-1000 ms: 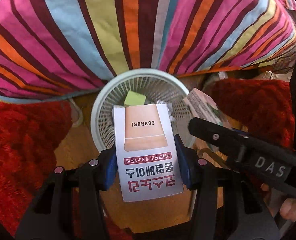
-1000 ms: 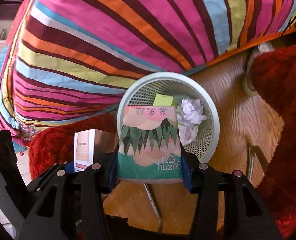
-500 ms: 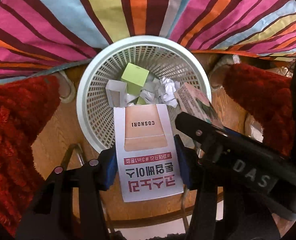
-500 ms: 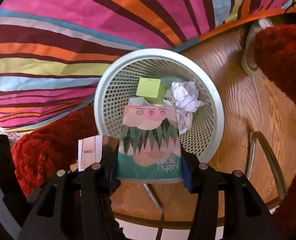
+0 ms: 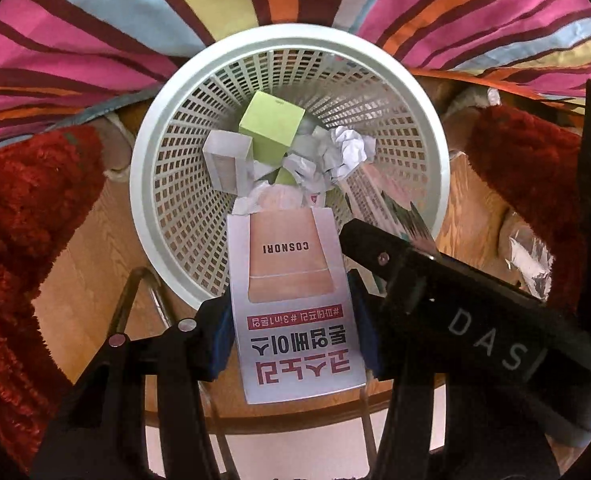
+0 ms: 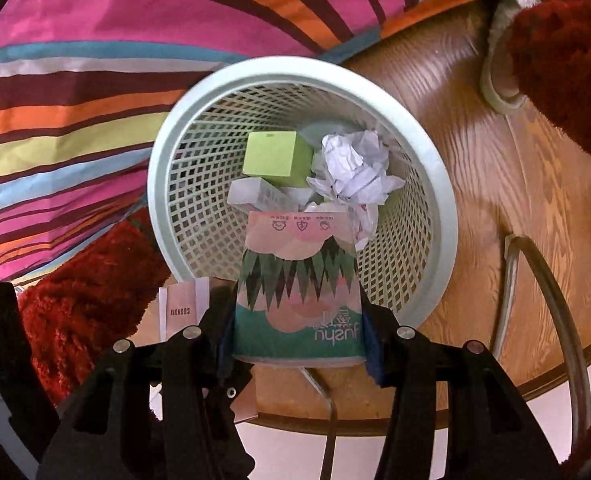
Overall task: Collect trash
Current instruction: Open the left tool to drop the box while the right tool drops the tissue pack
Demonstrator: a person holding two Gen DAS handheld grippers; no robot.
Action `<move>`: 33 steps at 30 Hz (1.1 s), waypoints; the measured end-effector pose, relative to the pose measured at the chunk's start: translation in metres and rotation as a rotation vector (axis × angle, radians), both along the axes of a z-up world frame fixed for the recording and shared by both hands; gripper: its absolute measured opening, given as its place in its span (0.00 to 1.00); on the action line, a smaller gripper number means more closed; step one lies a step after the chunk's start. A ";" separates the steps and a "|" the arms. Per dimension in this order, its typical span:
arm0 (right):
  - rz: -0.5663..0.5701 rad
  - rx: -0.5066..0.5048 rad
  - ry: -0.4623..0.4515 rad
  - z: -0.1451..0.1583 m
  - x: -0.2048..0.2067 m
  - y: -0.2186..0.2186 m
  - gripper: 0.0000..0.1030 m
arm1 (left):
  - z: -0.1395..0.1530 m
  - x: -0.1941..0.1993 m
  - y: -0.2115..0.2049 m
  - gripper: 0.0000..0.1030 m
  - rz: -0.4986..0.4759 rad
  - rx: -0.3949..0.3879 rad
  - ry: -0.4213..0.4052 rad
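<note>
My left gripper (image 5: 293,332) is shut on a white and peach COSNORI box (image 5: 291,296), held over the near rim of a white mesh waste basket (image 5: 163,240). My right gripper (image 6: 297,340) is shut on a green and peach packet (image 6: 299,300), held over the same basket (image 6: 443,216). Inside lie a lime green box (image 5: 271,124), crumpled white paper (image 5: 347,152) and a small white box (image 5: 227,160). The right gripper's arm (image 5: 455,304) crosses the left wrist view, its packet (image 5: 395,216) beside my box. The COSNORI box (image 6: 183,308) shows left in the right wrist view.
The basket stands on a wooden floor (image 6: 515,184) against a striped fabric (image 5: 95,40). Red shaggy rugs lie left (image 5: 19,240) and right (image 5: 535,168). A metal frame (image 6: 551,300) curves at the right. A silvery wrapper (image 5: 531,260) lies by the right rug.
Both grippers have moved closer to and above the basket, which now looks larger and shows more of its contents. Both still hold their items.
</note>
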State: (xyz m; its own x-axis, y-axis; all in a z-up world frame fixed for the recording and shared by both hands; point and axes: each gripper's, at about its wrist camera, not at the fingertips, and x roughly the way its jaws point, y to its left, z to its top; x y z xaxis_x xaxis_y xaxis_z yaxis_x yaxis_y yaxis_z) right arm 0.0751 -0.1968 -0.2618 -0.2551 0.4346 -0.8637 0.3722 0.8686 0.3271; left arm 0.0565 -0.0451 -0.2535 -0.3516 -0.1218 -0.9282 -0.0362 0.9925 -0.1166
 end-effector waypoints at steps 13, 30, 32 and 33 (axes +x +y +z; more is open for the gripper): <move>0.012 -0.005 0.048 -0.011 0.002 0.004 0.47 | -0.017 0.001 -0.001 0.50 0.004 0.013 0.058; 0.024 -0.012 0.043 -0.015 0.003 0.006 0.87 | -0.027 -0.001 0.008 0.71 0.034 0.055 0.119; 0.015 -0.020 0.049 -0.016 0.003 0.003 0.87 | -0.027 -0.001 0.008 0.75 0.033 0.056 0.117; 0.013 -0.026 0.055 -0.016 0.002 0.001 0.88 | -0.026 -0.001 0.008 0.75 0.032 0.054 0.114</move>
